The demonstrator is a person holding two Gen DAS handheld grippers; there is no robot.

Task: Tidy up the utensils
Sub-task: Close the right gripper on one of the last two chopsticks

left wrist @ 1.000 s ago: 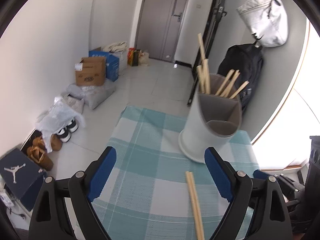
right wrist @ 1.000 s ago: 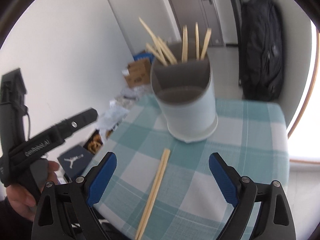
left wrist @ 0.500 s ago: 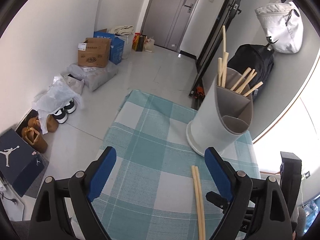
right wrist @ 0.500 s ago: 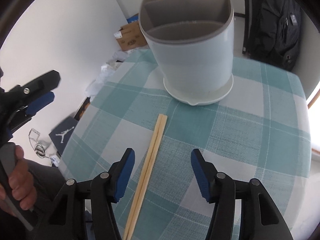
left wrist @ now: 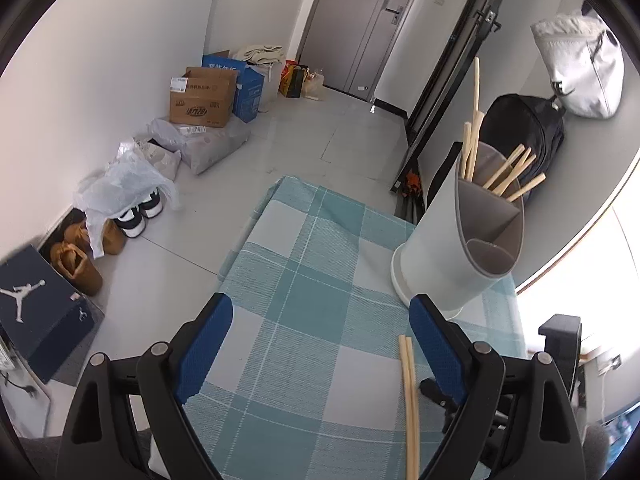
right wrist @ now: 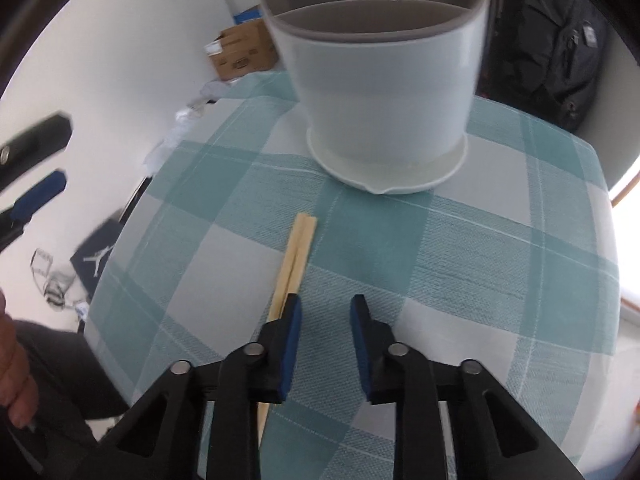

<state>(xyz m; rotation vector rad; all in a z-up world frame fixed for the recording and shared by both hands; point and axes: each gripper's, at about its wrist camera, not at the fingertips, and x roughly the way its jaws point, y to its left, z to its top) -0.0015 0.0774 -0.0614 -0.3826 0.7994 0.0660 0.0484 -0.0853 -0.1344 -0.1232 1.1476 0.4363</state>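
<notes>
A pair of wooden chopsticks (right wrist: 298, 248) lies side by side on the checked teal tablecloth (right wrist: 500, 248), in front of a white divided utensil holder (right wrist: 380, 80). My right gripper (right wrist: 325, 312) points steeply down just above the cloth. Its jaws are closing with nothing between them, and the chopsticks run under the outer side of its left finger (right wrist: 290, 320). In the left wrist view my left gripper (left wrist: 320, 320) stands wide open over the cloth, with the chopsticks (left wrist: 410, 392) by its right finger. The holder (left wrist: 452, 248) has several chopsticks in its far compartment.
The table's far edge (left wrist: 256, 216) drops to a tiled floor with cardboard boxes (left wrist: 200, 98), bags and shoes (left wrist: 136, 216) along the left wall. A black backpack (left wrist: 520, 128) and a white bag (left wrist: 580, 68) are behind the holder. A person's hand (right wrist: 12, 360) shows at lower left.
My right gripper has come down close to the cloth beside the chopsticks, and its jaws have narrowed from wide to a small gap. The left gripper has dipped slightly and stays open.
</notes>
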